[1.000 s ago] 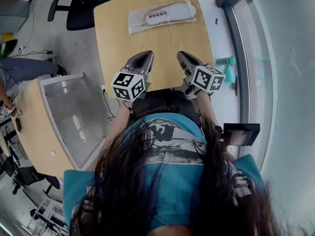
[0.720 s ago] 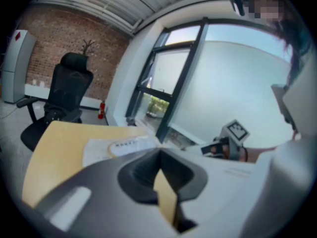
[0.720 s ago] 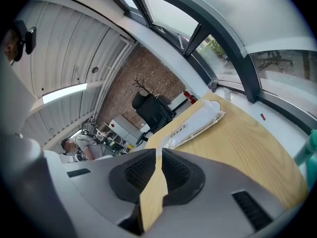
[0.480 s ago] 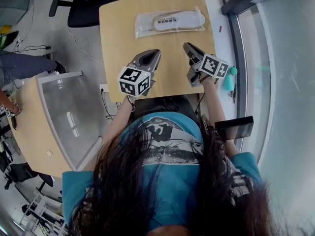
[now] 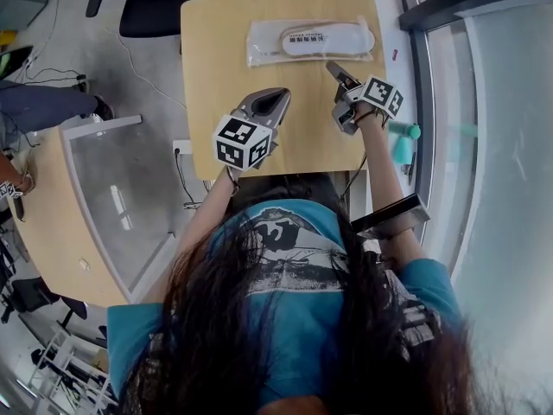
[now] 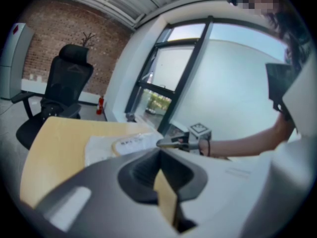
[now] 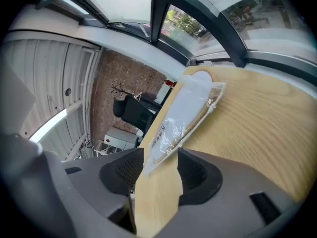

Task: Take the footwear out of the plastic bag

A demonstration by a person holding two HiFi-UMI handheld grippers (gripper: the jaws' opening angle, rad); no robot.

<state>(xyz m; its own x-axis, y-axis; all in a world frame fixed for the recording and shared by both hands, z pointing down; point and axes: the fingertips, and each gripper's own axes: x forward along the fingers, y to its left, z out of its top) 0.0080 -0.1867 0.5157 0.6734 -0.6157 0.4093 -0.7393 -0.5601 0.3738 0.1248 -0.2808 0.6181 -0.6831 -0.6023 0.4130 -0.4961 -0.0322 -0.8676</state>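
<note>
A clear plastic bag (image 5: 311, 41) lies flat across the far part of the wooden table (image 5: 216, 67). Inside it is a white slipper (image 5: 327, 40) with a printed label. My right gripper (image 5: 339, 72) reaches toward the bag's right end. Its jaws are opening, and in the right gripper view (image 7: 159, 170) the near end of the bag (image 7: 183, 113) lies just between the fingertips, with no pad pressing on it. My left gripper (image 5: 275, 100) hovers over the table's middle, shut and empty. The left gripper view shows the bag (image 6: 119, 145) ahead and the right gripper (image 6: 171, 143) beside it.
A black office chair (image 5: 160, 7) stands behind the table. A second table with a glass panel (image 5: 112, 188) is at the left. A glass wall (image 5: 484, 145) runs along the right, with a teal object (image 5: 404, 141) on the floor beside it.
My right gripper has moved forward to the bag's end and its jaws have come apart. The left gripper has edged slightly forward and stays shut.
</note>
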